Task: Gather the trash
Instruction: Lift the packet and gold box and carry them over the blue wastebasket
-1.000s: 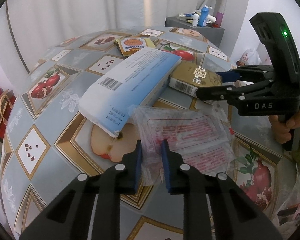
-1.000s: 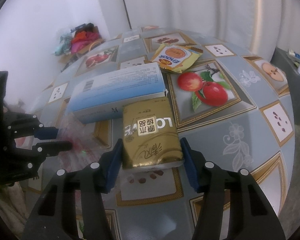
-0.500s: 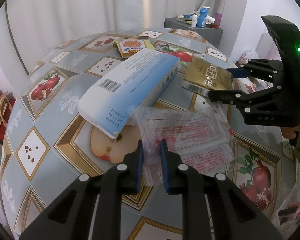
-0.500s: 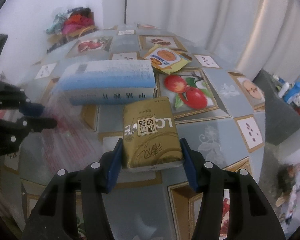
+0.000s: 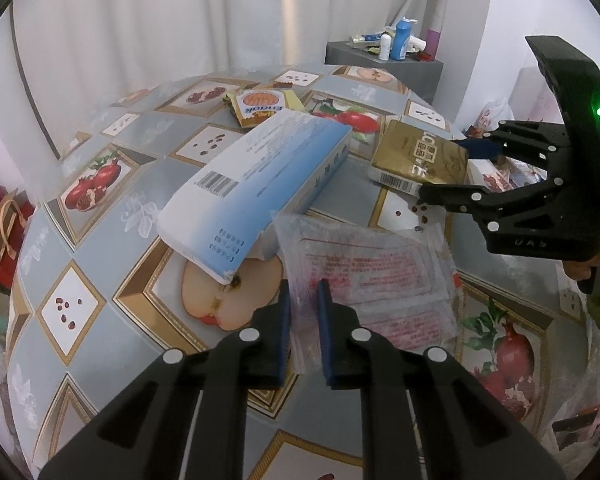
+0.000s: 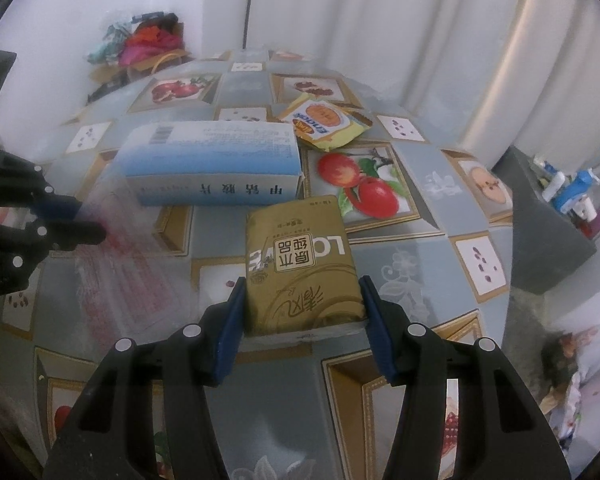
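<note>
- Since a second ago your right gripper (image 6: 302, 320) has lifted the gold tissue pack (image 6: 300, 268) off the table (image 6: 400, 420) and carried it up and to the right; the left gripper (image 5: 302, 320) has barely shifted.
- Right fingers (image 6: 230, 328) are pressed against both sides of the gold pack; it hangs tilted in the air, clear of the tablecloth, as seen from the left wrist (image 5: 420, 156).
- Left fingers (image 5: 282, 320) are nearly together, pinching the near edge of the clear plastic wrapper (image 5: 372, 276) with red print; the wrapper lies flat on the table, its far corner tucked just under the blue-and-white box (image 5: 260, 176).
- Step in hand, as I read it: two pieces grabbed at once, gold pack already in transit, wrapper gripped but not yet lifted.
- Next move calls for: you carry the gold pack to the trash bag. Crinkled plastic at the lower right edge of the left wrist view (image 5: 580, 432) may be that bag, but I cannot tell for sure. Lift the wrapper slowly; it is thin and could slip out or drag the box.
- Count of trash items in view: one gold tissue pack, one clear wrapper (may be two layers, cannot tell), one blue-and-white box, one yellow snack packet (image 6: 326, 126).
- Still untouched on the table: the box and the snack packet, well apart from both grippers.
- Off the table: a grey stand (image 5: 384, 62) with several small bottles, not trash by my judgement.
</note>
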`<state>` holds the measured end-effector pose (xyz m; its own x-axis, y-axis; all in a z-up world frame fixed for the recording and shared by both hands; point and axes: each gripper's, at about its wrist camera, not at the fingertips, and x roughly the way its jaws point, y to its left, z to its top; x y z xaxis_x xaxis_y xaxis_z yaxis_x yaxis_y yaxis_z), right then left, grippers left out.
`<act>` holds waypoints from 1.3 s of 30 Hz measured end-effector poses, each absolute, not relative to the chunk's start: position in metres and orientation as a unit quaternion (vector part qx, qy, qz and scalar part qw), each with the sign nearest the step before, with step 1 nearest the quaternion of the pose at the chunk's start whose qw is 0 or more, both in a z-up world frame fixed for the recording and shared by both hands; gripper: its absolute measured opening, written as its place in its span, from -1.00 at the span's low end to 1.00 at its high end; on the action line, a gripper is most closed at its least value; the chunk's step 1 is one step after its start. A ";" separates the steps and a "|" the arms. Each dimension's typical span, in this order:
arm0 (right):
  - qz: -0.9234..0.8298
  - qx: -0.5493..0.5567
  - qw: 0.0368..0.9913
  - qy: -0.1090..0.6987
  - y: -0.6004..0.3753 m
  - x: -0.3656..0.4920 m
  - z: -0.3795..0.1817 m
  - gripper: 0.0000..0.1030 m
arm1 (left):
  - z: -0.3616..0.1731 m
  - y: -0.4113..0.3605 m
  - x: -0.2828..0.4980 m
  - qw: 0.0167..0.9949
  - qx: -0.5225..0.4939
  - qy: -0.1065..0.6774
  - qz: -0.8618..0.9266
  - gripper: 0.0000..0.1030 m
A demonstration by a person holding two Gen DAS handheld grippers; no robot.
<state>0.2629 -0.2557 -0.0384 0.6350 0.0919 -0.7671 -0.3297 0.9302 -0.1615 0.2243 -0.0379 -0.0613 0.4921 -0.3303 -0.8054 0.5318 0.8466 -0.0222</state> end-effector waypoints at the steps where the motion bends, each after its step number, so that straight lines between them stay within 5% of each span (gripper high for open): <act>1: 0.117 -0.145 0.893 0.409 -0.256 0.262 -0.037 -0.01 | -0.060 -0.038 0.224 0.857 0.116 0.435 -0.252 -0.77; 39: 0.020 -0.117 0.932 0.342 -0.287 0.132 0.030 -0.01 | 0.027 -0.061 0.124 0.888 0.145 0.302 -0.315 -0.88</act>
<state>0.1315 -0.2872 0.0303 0.7650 -0.0419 -0.6427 -0.1180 0.9719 -0.2038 0.1245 -0.0610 0.0267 0.6194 -0.4716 -0.6276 0.6470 0.7594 0.0679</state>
